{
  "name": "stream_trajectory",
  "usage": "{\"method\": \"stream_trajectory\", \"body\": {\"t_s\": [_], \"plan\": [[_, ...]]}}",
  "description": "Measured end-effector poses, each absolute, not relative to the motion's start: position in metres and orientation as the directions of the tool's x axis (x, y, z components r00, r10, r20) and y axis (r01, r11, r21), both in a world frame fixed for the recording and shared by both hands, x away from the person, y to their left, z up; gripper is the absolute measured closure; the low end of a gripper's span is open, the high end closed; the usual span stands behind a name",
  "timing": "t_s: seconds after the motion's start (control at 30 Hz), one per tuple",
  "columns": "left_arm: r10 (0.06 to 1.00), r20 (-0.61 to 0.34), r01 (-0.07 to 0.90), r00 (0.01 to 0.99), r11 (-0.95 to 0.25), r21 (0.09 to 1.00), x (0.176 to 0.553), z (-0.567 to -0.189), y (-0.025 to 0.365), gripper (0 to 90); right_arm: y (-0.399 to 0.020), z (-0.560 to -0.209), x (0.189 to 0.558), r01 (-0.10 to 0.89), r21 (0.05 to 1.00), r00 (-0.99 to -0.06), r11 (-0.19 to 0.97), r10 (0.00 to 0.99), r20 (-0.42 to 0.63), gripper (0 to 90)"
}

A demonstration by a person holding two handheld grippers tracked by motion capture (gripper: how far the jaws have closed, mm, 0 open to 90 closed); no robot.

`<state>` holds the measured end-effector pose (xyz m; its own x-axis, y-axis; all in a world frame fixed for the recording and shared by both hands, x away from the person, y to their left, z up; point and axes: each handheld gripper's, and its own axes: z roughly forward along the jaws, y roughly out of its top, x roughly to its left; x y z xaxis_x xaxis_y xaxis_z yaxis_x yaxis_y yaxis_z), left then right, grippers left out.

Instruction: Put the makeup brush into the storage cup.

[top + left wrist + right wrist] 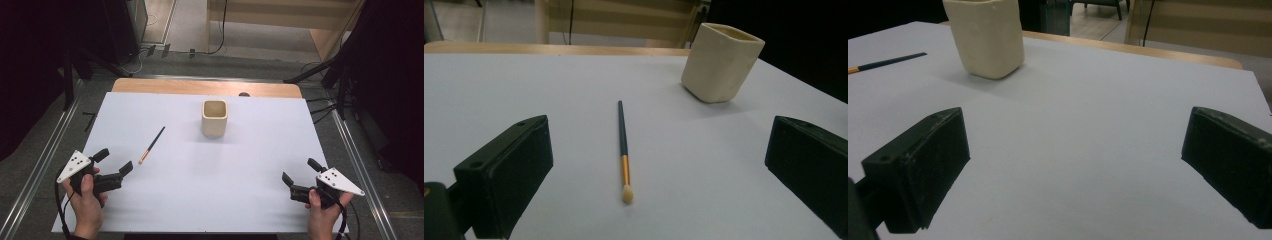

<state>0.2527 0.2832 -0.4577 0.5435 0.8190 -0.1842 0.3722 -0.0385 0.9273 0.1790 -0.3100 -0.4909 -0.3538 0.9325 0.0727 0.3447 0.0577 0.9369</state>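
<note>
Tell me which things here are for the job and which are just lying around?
For the job:
paintbrush
cream cup
left gripper, open, nearest the brush
right gripper, open

Just around:
floor cables
dark stands

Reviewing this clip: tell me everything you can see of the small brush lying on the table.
The brush is thin, with a long dark handle, a gold-orange band and a small pale tuft at one end. It lies flat on the white table cover, left of the cream cup and apart from it, tuft end pointing toward the left tongs. Those stand open just short of it; nothing but the cover touches it.
</note>
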Motion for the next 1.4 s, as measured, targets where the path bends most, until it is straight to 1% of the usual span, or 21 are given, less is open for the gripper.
{"method": "stream_trajectory", "body": {"t_s": [0.27, 0.6, 0.97, 1.0, 1.07, 1.4], "plan": [[0.814, -0.141, 0.378, 0.564, -0.103, 0.92, 0.272, -0.452, 0.272, 0.0, -0.307, -0.49, 0.179, 0.342, 0.937, -0.362, 0.073, 0.93, 0.06, 0.0], [0.815, -0.126, 0.473, 0.565, -0.195, 0.859, 0.306, -0.442, 0.258, 0.0, -0.306, -0.492, 0.18, 0.352, 0.933, -0.365, 0.072, 0.929, 0.066, 0.0], [0.809, -0.129, 0.595, 0.573, -0.303, 0.745, 0.338, -0.441, 0.239, 0.0, -0.304, -0.492, 0.18, 0.356, 0.932, -0.37, 0.071, 0.926, 0.071, 0.0], [0.815, -0.124, 0.615, 0.567, -0.317, 0.722, 0.343, -0.441, 0.237, 0.0, -0.303, -0.492, 0.18, 0.356, 0.932, -0.371, 0.073, 0.926, 0.07, 0.0], [0.815, -0.125, 0.625, 0.565, -0.325, 0.71, 0.345, -0.441, 0.236, 0.0, -0.303, -0.492, 0.18, 0.356, 0.932, -0.371, 0.073, 0.926, 0.07, 0.0], [0.796, -0.119, 0.697, 0.594, -0.436, 0.57, 0.365, -0.441, 0.219, 0.0, -0.301, -0.493, 0.18, 0.364, 0.929, -0.371, 0.066, 0.925, 0.079, 0.0]]}}
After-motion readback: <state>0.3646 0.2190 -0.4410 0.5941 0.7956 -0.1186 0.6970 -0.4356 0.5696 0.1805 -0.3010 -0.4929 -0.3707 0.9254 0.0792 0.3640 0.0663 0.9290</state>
